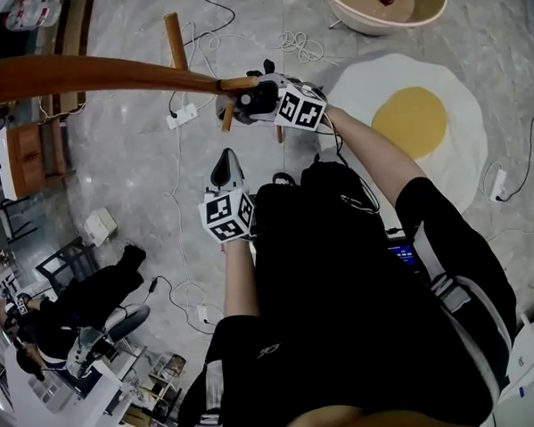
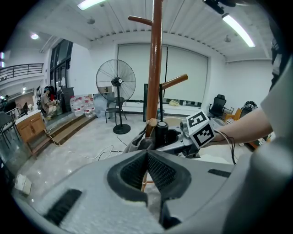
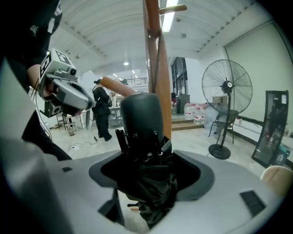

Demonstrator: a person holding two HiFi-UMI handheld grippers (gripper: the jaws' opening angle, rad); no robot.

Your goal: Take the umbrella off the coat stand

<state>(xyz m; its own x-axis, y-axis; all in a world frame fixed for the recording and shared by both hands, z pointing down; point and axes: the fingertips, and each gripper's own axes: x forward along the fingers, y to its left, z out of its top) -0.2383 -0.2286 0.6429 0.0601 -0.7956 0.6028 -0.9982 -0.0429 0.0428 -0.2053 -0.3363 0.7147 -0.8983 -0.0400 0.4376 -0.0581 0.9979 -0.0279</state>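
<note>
While the task is to take it away, the folded black umbrella (image 3: 145,137) is at the wooden coat stand (image 1: 108,75), upright and close in front of the pole, its rounded dark cap at the top and its bunched fabric hanging below. Whether it touches the pole or hooks on a peg cannot be told from here. Around it are the right tongs (image 1: 250,97), held out at arm's length by a person in a black shirt. Their jaws stand wide apart with the umbrella filling the gap between them, and they do not look clamped on it. The left tongs (image 1: 227,170) are lower and nearer the person's body, well apart from the stand. Their ribbed pads (image 2: 137,171) meet at the tips with nothing between them. Farther out, a rug shaped like a fried egg (image 1: 423,120) lies on the pale marbled floor (image 1: 140,170), loose cables trail across it, and a tall standing fan (image 3: 226,87) waits near the wall. As I judge it, the reach is made but the taking is not. The right tongs have yet to close on the umbrella, lift it free of the stand and carry it clear.
</note>
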